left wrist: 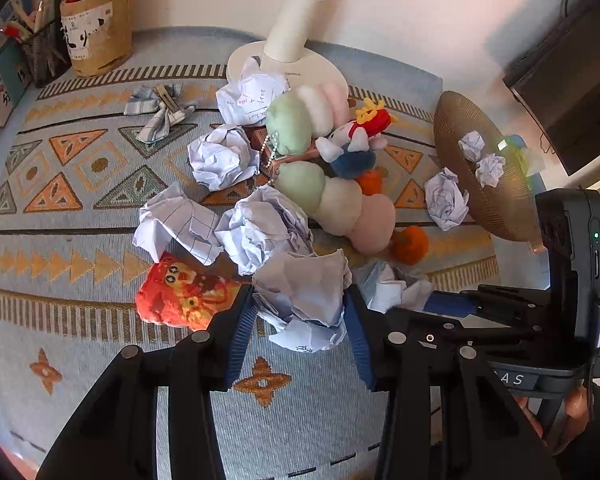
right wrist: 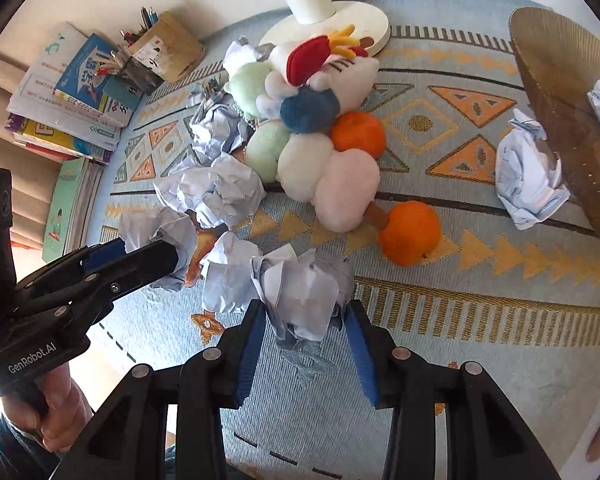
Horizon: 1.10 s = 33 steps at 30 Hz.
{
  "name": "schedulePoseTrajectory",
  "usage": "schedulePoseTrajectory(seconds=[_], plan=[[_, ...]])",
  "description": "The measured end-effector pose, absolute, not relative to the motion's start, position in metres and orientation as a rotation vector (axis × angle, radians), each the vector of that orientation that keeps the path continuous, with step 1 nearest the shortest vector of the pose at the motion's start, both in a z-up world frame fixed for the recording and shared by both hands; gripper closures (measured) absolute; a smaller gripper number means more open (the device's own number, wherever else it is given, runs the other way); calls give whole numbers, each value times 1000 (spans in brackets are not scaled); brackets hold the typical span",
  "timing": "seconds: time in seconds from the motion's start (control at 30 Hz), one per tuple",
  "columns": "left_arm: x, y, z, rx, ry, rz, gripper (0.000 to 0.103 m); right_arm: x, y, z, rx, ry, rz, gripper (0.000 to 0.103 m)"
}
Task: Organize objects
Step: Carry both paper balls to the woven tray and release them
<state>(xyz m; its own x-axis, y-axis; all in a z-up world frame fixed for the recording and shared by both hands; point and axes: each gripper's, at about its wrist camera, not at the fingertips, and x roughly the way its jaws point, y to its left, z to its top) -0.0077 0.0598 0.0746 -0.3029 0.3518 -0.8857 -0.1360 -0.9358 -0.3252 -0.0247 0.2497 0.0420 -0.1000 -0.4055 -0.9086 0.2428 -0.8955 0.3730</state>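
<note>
Each gripper, left gripper [left wrist: 300, 312] and right gripper [right wrist: 304, 312], has its jaws closed on a paper ball [left wrist: 304, 292], with the basket [left wrist: 496, 200] lying far right, nearer the right gripper.

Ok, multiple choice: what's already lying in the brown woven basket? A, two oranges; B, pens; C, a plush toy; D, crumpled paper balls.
D: two crumpled paper balls lie in the tilted brown basket, while the oranges and plush toy sit on the patterned cloth.

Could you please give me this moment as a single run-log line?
left gripper: shut on crumpled white paper ball | right gripper: shut on crumpled lined paper wad | brown ribbed bin: paper inside
</note>
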Motion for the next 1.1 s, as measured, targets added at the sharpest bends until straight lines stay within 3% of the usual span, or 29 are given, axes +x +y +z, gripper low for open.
schedulePoseTrajectory(seconds=[0.67,0.83,1.1], plan=[[-52,204,190,-1226,-55,2246,62,-41,414,192,1371,-486,-2477,66],[-76,239,196,-1190,-5,2222,62,-52,453,187,1378,-595,-2511,66],[-112,282,197,-1151,64,2186,62,-78,470,182,1417,-567,-2580,66]])
